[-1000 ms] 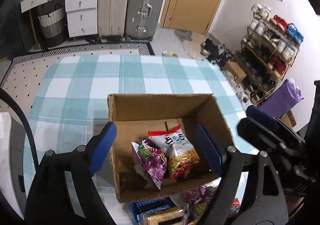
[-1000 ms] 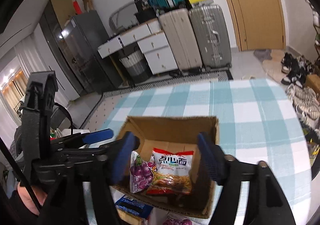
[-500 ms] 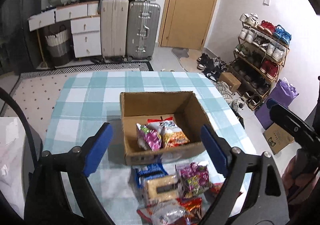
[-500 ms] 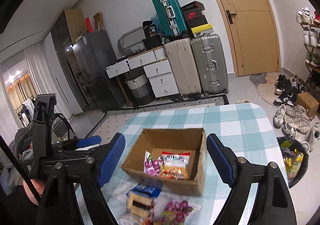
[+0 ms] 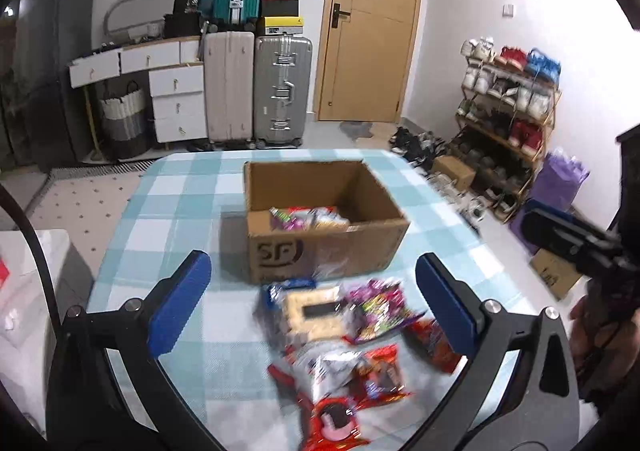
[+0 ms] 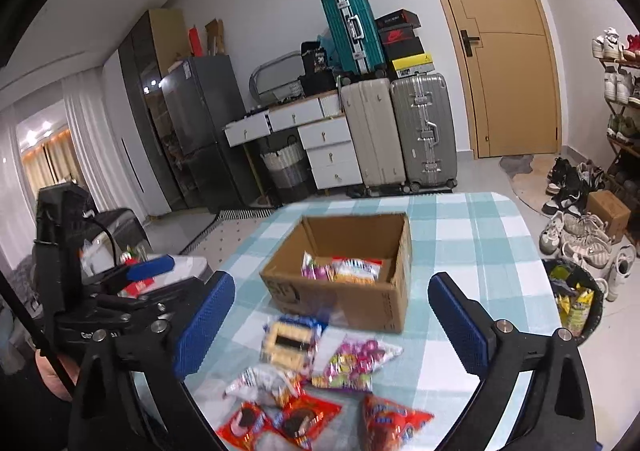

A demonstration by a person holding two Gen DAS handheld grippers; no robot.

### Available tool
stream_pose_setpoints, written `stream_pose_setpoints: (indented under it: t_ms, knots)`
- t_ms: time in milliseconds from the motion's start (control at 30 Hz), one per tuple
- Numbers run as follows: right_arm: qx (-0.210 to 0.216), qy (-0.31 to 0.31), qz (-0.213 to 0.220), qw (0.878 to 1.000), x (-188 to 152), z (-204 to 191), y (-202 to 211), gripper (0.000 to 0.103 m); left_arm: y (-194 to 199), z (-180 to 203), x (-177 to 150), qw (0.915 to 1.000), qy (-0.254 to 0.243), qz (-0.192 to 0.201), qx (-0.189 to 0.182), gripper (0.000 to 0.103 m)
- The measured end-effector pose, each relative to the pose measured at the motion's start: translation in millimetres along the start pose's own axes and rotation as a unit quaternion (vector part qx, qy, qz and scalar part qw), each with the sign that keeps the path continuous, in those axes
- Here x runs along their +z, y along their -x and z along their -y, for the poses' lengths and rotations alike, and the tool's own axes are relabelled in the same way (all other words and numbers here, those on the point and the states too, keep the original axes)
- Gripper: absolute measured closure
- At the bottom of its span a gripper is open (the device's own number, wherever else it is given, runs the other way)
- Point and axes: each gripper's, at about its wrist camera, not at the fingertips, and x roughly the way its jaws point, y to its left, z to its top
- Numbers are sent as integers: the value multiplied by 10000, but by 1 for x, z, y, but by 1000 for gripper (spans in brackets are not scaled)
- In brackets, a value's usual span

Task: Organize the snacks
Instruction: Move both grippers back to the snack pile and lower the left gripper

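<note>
Both grippers, left gripper (image 5: 310, 303) and right gripper (image 6: 330, 315), are hovering with fingers wide and empty. Loose snack packets (image 6: 320, 379) are lying on the desk between the fingers, the cardboard box (image 6: 344, 275) beyond them. Judging by this, another pickup is next: closing on one packet.

Your left cam looks down from near side, right cam beside it, both see box (image 5: 326, 227) (image 6: 344, 283) & snack pile (image 5: 352, 331) (image 6: 320, 379).
</note>
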Motion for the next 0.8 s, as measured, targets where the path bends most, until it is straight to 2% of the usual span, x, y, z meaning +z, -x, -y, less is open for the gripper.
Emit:
stream_pose_setpoints:
  t_ms: [133,267,400,567,667,800]
  knots:
    - [-15,118,-99,9999,-32,-4,9,3,2,3,-28,9999,-51,-76,96,1]
    - [-75,222,-267,9994,-62,-6,5,2,7,-4,-55,9997,190,-90,129,1]
    - [63,82,-470,9988,-94,-8,-2,1,11,-13,-81,9988,431,-80,231,1]
    - [181,64,-667,9976,-127,-16,-12,1,9,-12,-108,9987,359,-133,344,1]
    - [328,2,-798,9963,-133,-21,-19,1,10,-14,-122,9978,541,-28,372,1]
    - [374,128,-714,9967,-135,-32,-20,1,8,-14,-134,9969,701,-106,347,1]
